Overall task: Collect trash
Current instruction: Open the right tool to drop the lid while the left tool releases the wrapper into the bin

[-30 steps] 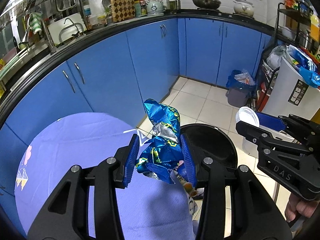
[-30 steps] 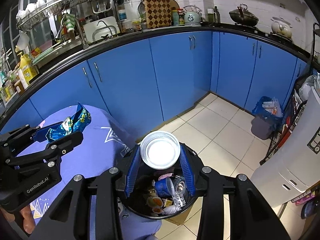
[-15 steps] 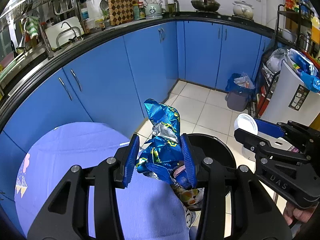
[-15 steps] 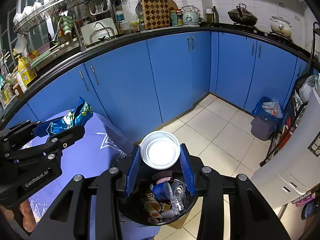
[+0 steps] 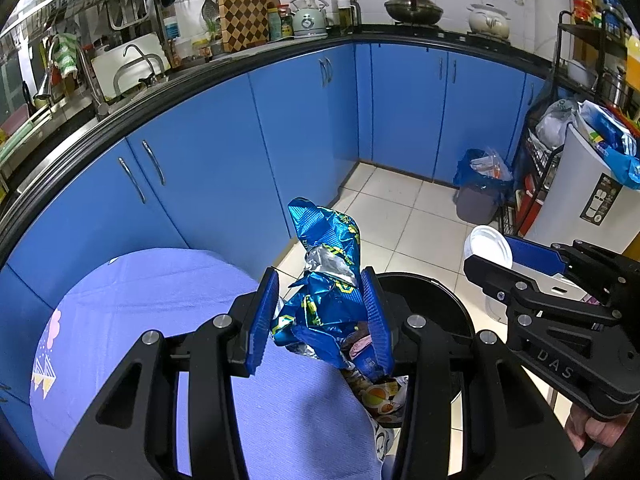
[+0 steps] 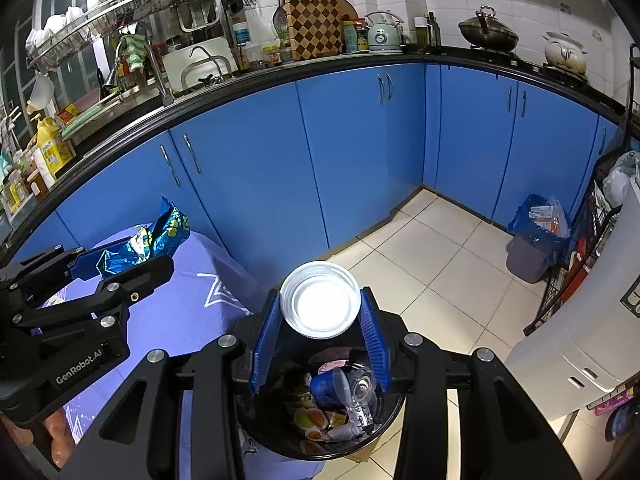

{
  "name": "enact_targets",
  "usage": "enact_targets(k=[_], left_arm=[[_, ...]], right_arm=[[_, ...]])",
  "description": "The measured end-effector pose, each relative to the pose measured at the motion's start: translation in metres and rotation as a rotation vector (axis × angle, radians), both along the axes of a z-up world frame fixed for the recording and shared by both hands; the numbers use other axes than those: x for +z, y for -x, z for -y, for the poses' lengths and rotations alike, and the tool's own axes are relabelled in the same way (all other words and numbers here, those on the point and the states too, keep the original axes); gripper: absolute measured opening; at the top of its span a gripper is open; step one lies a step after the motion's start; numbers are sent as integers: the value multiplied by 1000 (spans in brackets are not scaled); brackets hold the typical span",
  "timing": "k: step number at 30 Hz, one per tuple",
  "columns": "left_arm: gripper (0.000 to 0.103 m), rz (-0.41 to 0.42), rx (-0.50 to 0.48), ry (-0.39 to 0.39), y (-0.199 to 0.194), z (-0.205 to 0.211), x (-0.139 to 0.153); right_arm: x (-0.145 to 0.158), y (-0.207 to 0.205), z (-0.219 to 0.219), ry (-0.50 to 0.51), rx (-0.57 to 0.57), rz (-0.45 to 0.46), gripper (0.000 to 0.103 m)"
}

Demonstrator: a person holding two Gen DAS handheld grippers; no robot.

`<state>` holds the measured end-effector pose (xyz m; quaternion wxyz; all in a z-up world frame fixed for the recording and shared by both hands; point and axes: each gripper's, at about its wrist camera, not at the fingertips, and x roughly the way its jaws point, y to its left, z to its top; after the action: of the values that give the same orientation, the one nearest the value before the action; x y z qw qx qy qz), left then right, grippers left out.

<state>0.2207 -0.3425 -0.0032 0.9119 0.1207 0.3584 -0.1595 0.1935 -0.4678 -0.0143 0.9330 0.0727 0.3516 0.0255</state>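
My left gripper is shut on a crumpled blue foil snack bag, held above the edge of the purple-clothed table next to the black trash bin. In the right wrist view this left gripper and the snack bag sit at the left. My right gripper is shut on a white disposable bowl, held over the trash bin, which holds cups and wrappers. The left wrist view shows the bowl in the right gripper.
Blue cabinets curve around the tiled floor behind the bin. A small grey bin with a blue liner stands in the far corner. A white appliance and a wire rack stand at the right.
The left gripper with the snack bag has edged slightly toward the bin, so more of the bin's trash shows below the bag. The right gripper and bowl have stayed put.
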Motion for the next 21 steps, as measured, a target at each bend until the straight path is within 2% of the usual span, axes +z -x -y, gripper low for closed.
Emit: enact_targets(k=[11, 16, 18, 19, 20, 21], left_arm=[[44, 3, 10, 7, -1, -2, 1], [44, 2, 14, 7, 0, -1, 1], [44, 4, 14, 5, 0, 0, 1], [44, 2, 14, 7, 0, -1, 1], [43, 1, 16, 9, 0, -1, 2], [43, 1, 17, 9, 0, -1, 2]], right_arm=[[1, -5, -4, -5, 8, 1, 39], [-1, -7, -6, 23, 7, -1, 40], [-1, -8, -6, 37, -9, -4, 60], [-1, -7, -5, 51, -26, 1, 83], [1, -4, -5, 67, -35, 20, 88], [3, -2, -5, 81, -41, 32, 88]])
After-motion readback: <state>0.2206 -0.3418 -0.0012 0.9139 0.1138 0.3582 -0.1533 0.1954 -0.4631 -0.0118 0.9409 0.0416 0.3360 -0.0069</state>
